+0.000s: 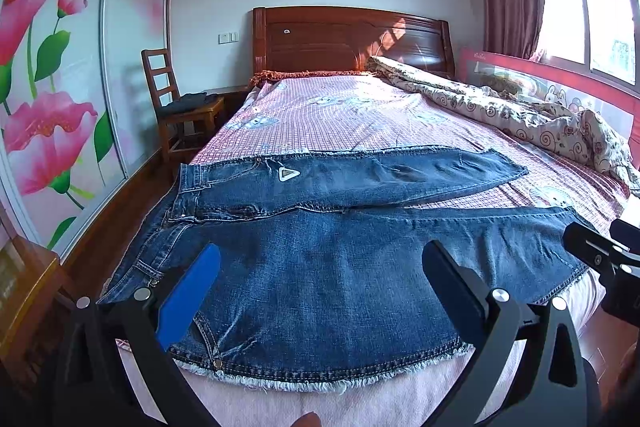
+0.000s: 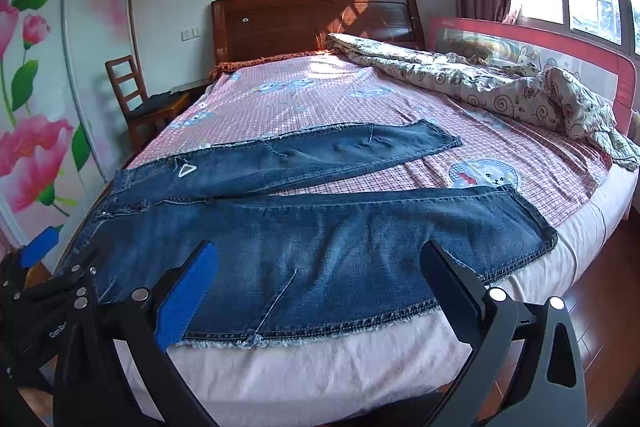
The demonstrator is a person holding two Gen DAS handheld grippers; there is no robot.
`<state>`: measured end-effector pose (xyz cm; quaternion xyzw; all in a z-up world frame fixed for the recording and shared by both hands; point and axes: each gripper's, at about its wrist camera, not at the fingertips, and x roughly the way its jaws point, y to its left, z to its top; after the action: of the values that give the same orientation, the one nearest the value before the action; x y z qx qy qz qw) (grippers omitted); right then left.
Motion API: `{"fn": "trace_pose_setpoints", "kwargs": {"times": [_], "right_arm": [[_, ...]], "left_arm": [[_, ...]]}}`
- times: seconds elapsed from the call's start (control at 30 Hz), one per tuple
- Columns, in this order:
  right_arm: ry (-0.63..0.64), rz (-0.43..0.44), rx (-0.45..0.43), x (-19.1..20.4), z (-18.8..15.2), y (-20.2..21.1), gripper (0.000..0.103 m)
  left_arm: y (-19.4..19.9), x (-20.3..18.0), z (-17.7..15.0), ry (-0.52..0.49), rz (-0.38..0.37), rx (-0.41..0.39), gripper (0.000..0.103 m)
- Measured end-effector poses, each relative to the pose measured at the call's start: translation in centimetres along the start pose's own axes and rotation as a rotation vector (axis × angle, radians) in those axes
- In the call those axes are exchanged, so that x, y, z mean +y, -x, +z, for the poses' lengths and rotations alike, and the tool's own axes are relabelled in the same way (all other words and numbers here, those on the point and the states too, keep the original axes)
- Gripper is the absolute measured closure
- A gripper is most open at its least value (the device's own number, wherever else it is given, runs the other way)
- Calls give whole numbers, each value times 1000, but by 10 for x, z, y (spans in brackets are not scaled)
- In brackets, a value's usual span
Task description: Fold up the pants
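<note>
Blue denim jeans (image 1: 320,267) lie flat across the foot of the bed, waist to the left, both legs spread apart and pointing right; they also show in the right wrist view (image 2: 320,231). My left gripper (image 1: 320,259) is open and empty, hovering over the near leg's thigh area by the frayed outer seam. My right gripper (image 2: 320,259) is open and empty over the near leg further toward its hem. The right gripper's body shows at the right edge of the left wrist view (image 1: 608,259). The far leg (image 2: 340,151) carries a white triangle patch.
The bed (image 2: 320,95) has a pink checked sheet and a wooden headboard (image 1: 352,39). A crumpled patterned quilt (image 2: 500,87) lies along the right side by a red bed rail. A wooden chair (image 1: 176,103) stands left of the bed beside a floral wardrobe.
</note>
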<state>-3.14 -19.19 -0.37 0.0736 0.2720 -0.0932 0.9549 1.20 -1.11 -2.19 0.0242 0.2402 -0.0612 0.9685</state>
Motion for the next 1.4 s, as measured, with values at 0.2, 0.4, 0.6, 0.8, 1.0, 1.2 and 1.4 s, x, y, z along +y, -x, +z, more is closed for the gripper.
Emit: {"fn": "trace_pose_setpoints", "kwargs": {"times": [0.2,0.4,0.6,0.8,1.0,1.2,1.4], "right_arm": [[-4,1,3,0,0,-2,3],[-4,2,3,0,0,-2,3],[-5,3,4,0,-1,-1,3],[-4,5,5,1,-1,-2,3],[-3,9,13,4,-2,-6,3],[-5,14,27,3,-2,-11,3],[-3,27,57,7,-1,-20,3]], "left_arm": [[0,0,-1,1,0,0,2],[0,0,-1,0,0,3,2],[0,0,-2,2,0,4,2],[-2,1,-3,1,-1,8,2],[-4,2,-3,3,1,15,2],[-9,5,-5,11,1,35,2],[-19,9,-8,17,-4,69,2]]}}
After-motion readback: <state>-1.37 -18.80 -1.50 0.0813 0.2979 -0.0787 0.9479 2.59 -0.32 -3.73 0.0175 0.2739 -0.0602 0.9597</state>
